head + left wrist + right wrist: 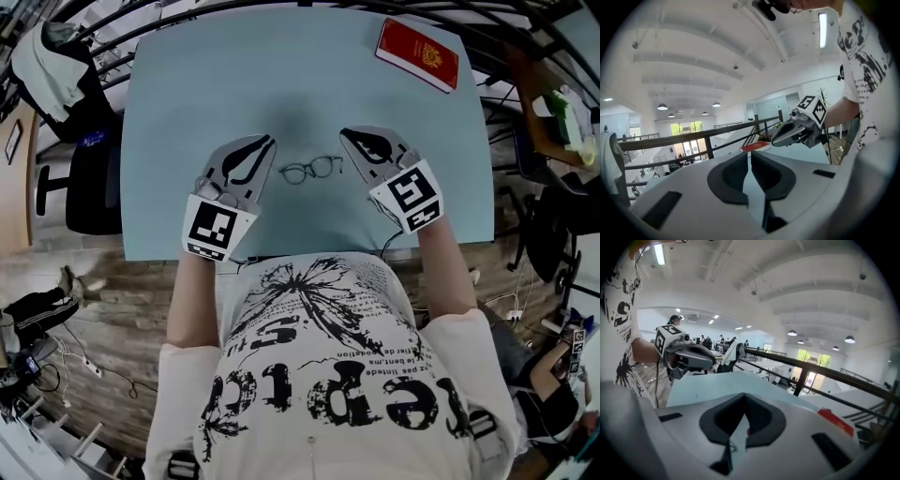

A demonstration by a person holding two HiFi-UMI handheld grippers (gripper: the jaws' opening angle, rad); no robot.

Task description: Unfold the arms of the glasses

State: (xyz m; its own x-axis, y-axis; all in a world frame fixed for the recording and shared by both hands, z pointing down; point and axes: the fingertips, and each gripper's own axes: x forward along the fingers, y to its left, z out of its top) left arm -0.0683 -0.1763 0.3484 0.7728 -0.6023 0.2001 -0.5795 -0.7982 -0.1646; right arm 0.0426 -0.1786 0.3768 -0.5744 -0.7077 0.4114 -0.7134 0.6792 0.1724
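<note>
Table, pale blue, spreads ahead of me. A red book lies at its far right corner, well apart from my work. My left gripper and right gripper hover above the near middle, tips angled inward, jaws closed on nothing. The glasses lie flat between them, untouched.

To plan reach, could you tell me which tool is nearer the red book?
Right. The right tool sits below-left of the red book; the left tool is farther left, past the glasses.
</note>
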